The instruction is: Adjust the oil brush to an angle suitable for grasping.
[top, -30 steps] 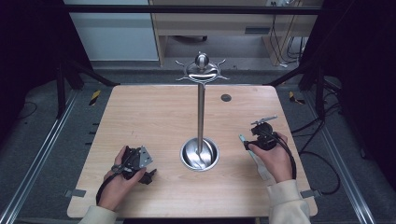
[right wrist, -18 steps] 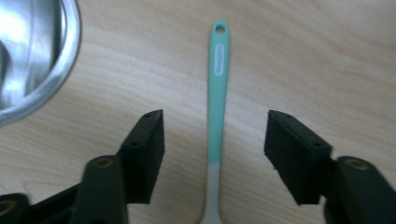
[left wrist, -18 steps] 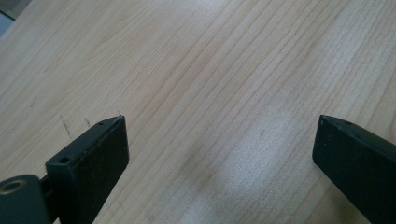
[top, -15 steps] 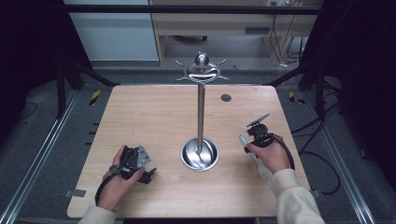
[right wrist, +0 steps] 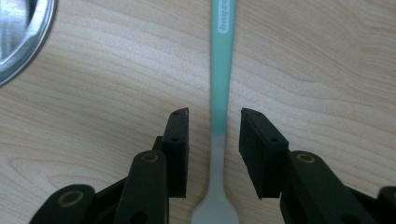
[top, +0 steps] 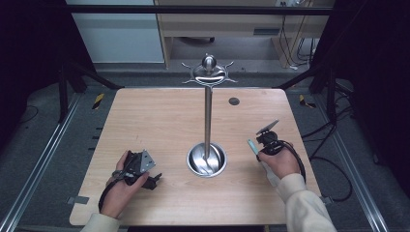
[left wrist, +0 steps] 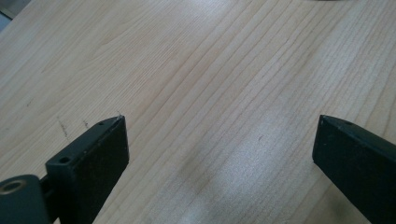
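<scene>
- My right gripper (right wrist: 214,122) points down at the table (top: 159,116), and one spoon (right wrist: 221,70) with a green handle lies flat on the wood straight under it.
- The handle runs lengthwise through the gap between my two right jaws; the green part stretches away past their tips, and the grey metal part widens toward the bottom of the right gripper view.
- These jaws have just been closing around the handle. A narrow strip of wood shows on each side of it, so the pads are not pressing on it; the gripper is open and nothing is lifted.
- From the high view, the spoon (top: 252,146) sits right of the stand (top: 208,121), near the table's right edge, just beside my right hand (top: 278,159).
- The stand's shiny round base (right wrist: 18,37) shows at the top left of the right gripper view, apart from the spoon.
- My left gripper (left wrist: 219,135) rests low over bare wood at the table's near left, jaws spread wide with nothing between them, well apart from the spoon.
- Count: one spoon, one metal stand with a single upright pole and a ring of hooks on top, two grippers, one small dark round spot (top: 234,101) on the far part of the table.
</scene>
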A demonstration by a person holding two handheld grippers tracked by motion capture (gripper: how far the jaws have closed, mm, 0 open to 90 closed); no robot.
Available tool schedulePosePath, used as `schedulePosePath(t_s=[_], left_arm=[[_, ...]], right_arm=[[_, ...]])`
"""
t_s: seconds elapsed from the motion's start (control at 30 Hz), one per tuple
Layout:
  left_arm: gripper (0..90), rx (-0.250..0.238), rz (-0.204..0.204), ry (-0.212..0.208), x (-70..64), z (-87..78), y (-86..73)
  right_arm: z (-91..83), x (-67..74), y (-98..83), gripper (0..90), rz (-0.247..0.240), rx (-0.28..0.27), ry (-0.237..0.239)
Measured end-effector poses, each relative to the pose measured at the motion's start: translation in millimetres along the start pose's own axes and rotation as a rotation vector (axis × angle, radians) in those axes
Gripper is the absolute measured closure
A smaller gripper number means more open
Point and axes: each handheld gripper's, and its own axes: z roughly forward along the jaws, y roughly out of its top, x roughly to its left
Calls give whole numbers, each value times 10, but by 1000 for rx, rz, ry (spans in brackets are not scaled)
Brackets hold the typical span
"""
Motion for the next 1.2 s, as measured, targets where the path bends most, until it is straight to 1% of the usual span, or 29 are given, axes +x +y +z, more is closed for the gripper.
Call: schedulePosePath(t_s=[0.13, 0.27, 0.37, 0.43, 0.53, 0.7, 0.8, 0.83, 0.9, 1.07, 1.2], left_arm=[[33, -14, -20, -10, 24, -8, -6], [33, -33, -50, -28, 55, -20, -15], [33, -31, -57, -32, 65, -22, -22], [33, -44, -76, -47, 77, -23, -24], [33, -48, -87, -55, 86, -27, -28], [33, -63, -116, -75, 113, -34, -38], [33, -62, -119, -73, 114, -34, -40], [33, -63, -119, -73, 113, -34, -39], [33, -63, -118, -74, 114, -34, -38], [33, -63, -119, -72, 117, -37, -39], [33, -64, -123, -72, 119, -37, -40]], right_arm=[[37, 2, -15, 659, 4, 12, 4], [94, -7, -14, 678, 9, 37, 7], [111, -13, -12, 684, 9, 40, 11], [129, -23, -11, 688, 13, 42, 9], [144, -48, -9, 699, 21, 47, 15], [161, -65, -4, 718, 27, 58, 21], [168, -68, 4, 728, 26, 62, 24], [170, -67, 6, 731, 32, 65, 29], [180, -76, 10, 737, 26, 70, 26], [213, -91, 21, 756, 32, 79, 38], [221, -90, 25, 764, 38, 82, 39]])
